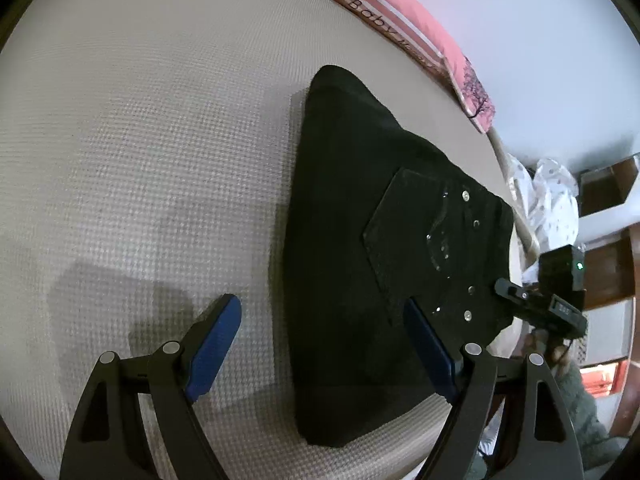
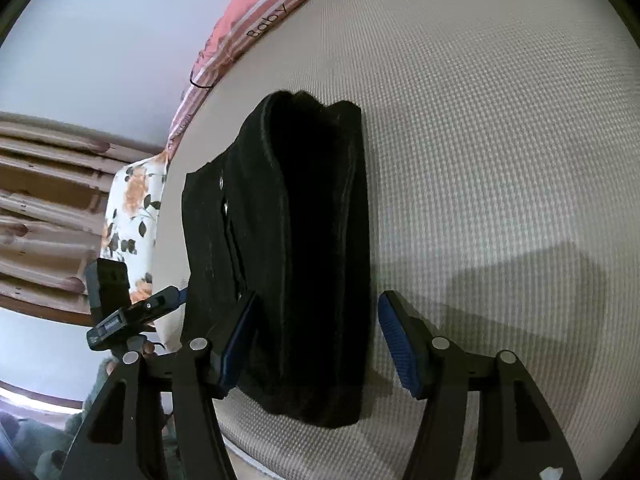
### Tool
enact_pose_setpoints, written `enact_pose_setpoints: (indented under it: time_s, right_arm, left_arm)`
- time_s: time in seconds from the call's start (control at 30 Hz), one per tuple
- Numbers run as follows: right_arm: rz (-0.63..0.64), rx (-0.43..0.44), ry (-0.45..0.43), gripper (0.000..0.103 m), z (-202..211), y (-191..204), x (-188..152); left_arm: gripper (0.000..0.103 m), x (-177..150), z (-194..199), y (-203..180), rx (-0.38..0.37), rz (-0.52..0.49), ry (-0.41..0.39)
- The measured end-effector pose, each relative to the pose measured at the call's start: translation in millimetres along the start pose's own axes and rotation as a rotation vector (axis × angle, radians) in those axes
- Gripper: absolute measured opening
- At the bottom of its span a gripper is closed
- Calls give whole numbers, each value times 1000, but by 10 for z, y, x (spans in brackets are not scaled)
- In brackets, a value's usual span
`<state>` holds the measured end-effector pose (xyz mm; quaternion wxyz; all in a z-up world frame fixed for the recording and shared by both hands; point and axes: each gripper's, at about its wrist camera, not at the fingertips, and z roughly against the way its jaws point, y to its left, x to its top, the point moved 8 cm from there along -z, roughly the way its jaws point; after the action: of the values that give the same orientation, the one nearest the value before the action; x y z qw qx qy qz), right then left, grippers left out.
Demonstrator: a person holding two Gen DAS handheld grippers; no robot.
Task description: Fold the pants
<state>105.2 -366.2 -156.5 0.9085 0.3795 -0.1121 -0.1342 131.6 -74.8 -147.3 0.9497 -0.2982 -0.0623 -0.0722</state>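
The black pants (image 1: 360, 264) lie folded in a compact bundle on the beige textured mattress (image 1: 140, 160), a back pocket with metal studs facing up. My left gripper (image 1: 324, 344) is open and empty, held above the bundle's near edge. In the right wrist view the same pants (image 2: 304, 248) lie folded, and my right gripper (image 2: 316, 340) is open and empty, its jaws spread above the bundle's near end. Each gripper shows at the edge of the other's view, the right gripper (image 1: 540, 304) and the left gripper (image 2: 132, 312).
A pink striped blanket (image 1: 400, 12) with lettering runs along the mattress's far edge, also in the right wrist view (image 2: 248, 20). A floral cloth (image 2: 132, 216) and white patterned fabric (image 1: 552, 200) lie off the mattress's side. Wooden furniture (image 2: 48, 208) stands beyond.
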Motion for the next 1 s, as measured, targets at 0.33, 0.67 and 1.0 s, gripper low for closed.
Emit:
enact_pose_setpoints:
  time_s: [0.33, 0.67, 1.0]
  right_arm:
    - [26, 98, -4, 54, -250, 155, 268]
    - [-2, 83, -53, 32, -240, 393, 307]
    - [13, 86, -55, 29, -337, 886, 603]
  left_arm:
    - [83, 387, -237, -245, -51, -76, 8]
    - [30, 472, -149, -199, -11, -62, -22]
    - [20, 724, 184, -240, -5, -70, -55]
